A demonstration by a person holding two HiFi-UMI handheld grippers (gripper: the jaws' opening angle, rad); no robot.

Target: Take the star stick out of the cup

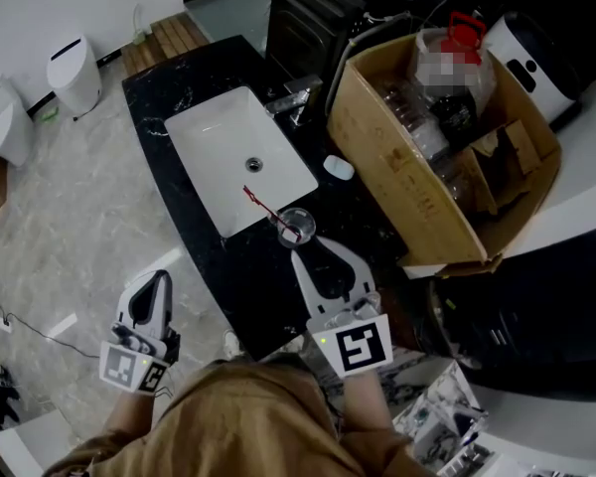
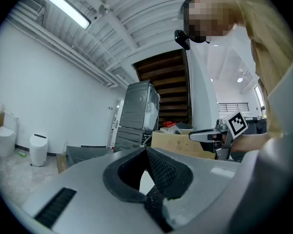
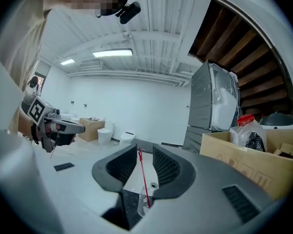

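Observation:
A clear glass cup (image 1: 297, 226) stands on the black counter (image 1: 240, 284), just in front of the white sink (image 1: 214, 147). The thin red star stick (image 1: 265, 207) leans out of it toward the upper left, over the sink. My right gripper (image 1: 298, 250) sits right behind the cup. In the right gripper view the right gripper (image 3: 145, 152) is open, and the stick (image 3: 142, 179) rises between the jaws, close to the left one, with the cup (image 3: 142, 206) below. My left gripper (image 1: 160, 277) hangs beside the counter over the floor, shut and empty (image 2: 146, 151).
A large open cardboard box (image 1: 377, 167) full of bottles and bags stands right of the sink. A faucet (image 1: 296, 98) sits at the sink's far corner, and a small white object (image 1: 339, 167) lies near the box. On the floor at the left are a white bin (image 1: 74, 73) and cables.

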